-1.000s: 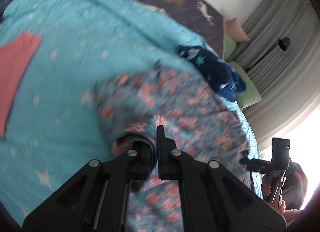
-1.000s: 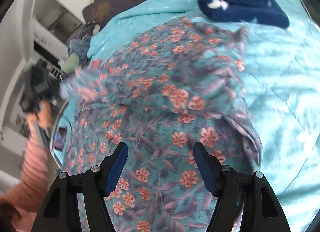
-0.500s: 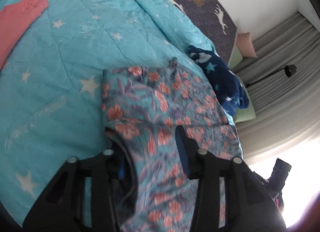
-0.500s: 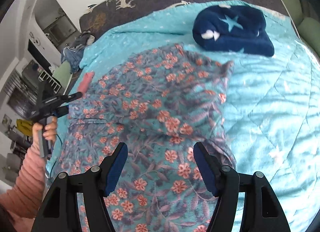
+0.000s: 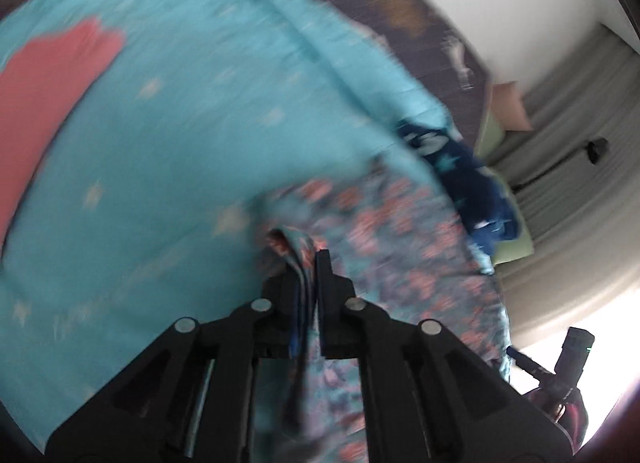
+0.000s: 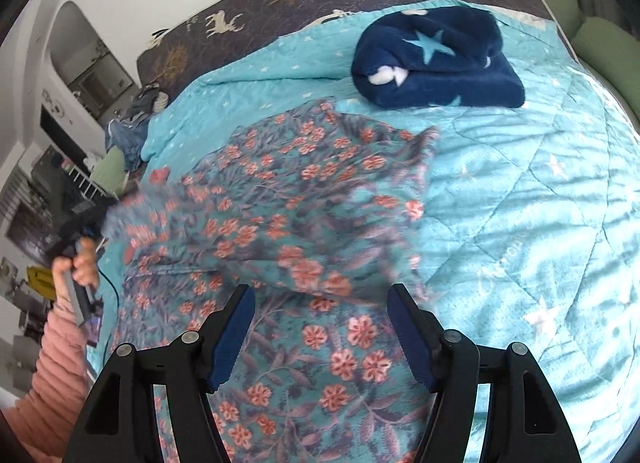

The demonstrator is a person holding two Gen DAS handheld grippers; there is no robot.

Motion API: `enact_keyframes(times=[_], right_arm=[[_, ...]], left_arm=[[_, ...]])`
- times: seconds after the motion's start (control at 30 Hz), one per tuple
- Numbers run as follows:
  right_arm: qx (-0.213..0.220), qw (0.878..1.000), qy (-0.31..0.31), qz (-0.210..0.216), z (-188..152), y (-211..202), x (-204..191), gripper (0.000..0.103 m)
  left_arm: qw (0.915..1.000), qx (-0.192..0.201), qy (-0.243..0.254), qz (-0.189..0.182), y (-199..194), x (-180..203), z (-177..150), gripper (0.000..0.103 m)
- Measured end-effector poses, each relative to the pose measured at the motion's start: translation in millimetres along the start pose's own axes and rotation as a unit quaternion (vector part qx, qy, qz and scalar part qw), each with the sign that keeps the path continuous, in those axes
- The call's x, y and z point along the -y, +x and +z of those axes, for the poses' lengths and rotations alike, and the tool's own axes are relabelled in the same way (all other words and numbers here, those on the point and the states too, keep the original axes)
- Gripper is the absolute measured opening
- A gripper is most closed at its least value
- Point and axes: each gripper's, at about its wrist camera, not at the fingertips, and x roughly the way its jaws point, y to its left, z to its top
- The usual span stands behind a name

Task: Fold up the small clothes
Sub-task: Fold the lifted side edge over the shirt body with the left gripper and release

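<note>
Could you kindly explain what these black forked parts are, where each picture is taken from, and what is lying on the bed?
No robot here: a person holds a two-finger tool in each hand, each with a fisheye camera looking along its fingers. In the left view, the left gripper is shut on a bunched edge of the floral garment. In the right view, the right gripper hangs open above that garment. It lies on a turquoise quilt, with a navy star blanket behind and a pink cloth aside.

Left wrist view motion-blurred, floral garment [image 5: 400, 239] print smeared, pink cloth [image 5: 48, 91] cut off at left edge
</note>
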Motion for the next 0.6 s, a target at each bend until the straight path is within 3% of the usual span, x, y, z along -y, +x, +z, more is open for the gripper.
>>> enact_keyframes(times=[0.1, 0.13, 0.2, 0.33, 0.43, 0.6], right_arm=[[0.006, 1.0, 0.008, -0.007, 4, -2, 8, 0.07], [0.008, 1.0, 0.016, -0.009, 7, -2, 12, 0.07], [0.013, 0.999, 0.034, -0.018, 14, -2, 22, 0.07], [0.01, 0.997, 0.075, -0.018, 29, 10, 42, 0.07], [0.001, 0.995, 0.101, -0.018, 44, 27, 52, 0.07], [-0.012, 0.995, 0.095, -0.009, 62, 51, 47, 0.069]], left_arm=[[1.0, 0.0, 0.003, -0.005, -10, -2, -17, 0.041], [0.9999, 0.0, 0.008, -0.01, -14, 2, -21, 0.045], [0.9995, 0.002, 0.025, -0.021, -25, 11, -32, 0.047], [0.9984, -0.016, 0.055, 0.003, -26, 25, -47, 0.05], [0.9986, -0.017, 0.048, 0.015, -22, 26, -52, 0.05], [0.9981, 0.0, 0.058, 0.023, -32, 33, -65, 0.05]])
